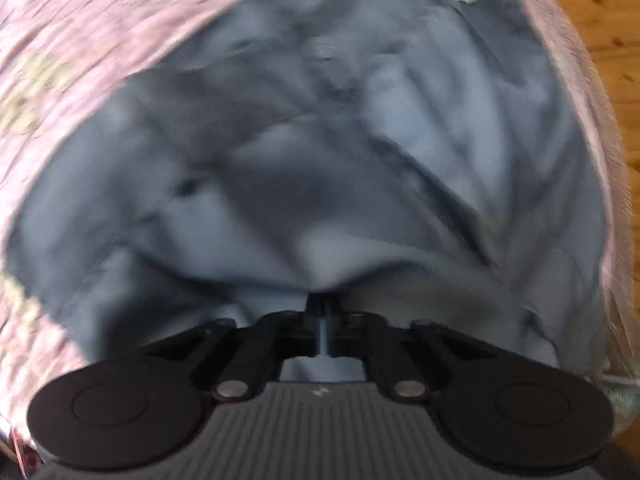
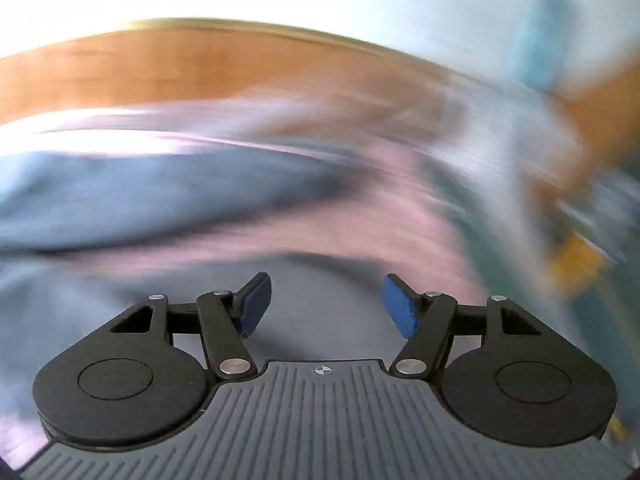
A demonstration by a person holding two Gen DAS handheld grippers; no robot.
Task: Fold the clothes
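In the left wrist view, the left gripper (image 1: 322, 304) sits at the bottom centre with its jaws drawn together on a fold of the grey-blue garment (image 1: 320, 168), which bunches up right at the closed tips and spreads in wrinkled folds across most of the frame. The garment lies on a pink patterned blanket (image 1: 72, 60) that curves around it along the upper left and right edges; a strip of wooden floor (image 1: 604, 32) shows at the upper right. In the right wrist view, heavily blurred, the right gripper (image 2: 326, 306) has its blue-padded fingers (image 2: 400, 306) spread apart, holding nothing. Grey-blue cloth lies at the left of that frame (image 2: 140, 196) with a pink smear of blanket beside it, and an orange-brown wooden band (image 2: 200, 68) across the upper part.
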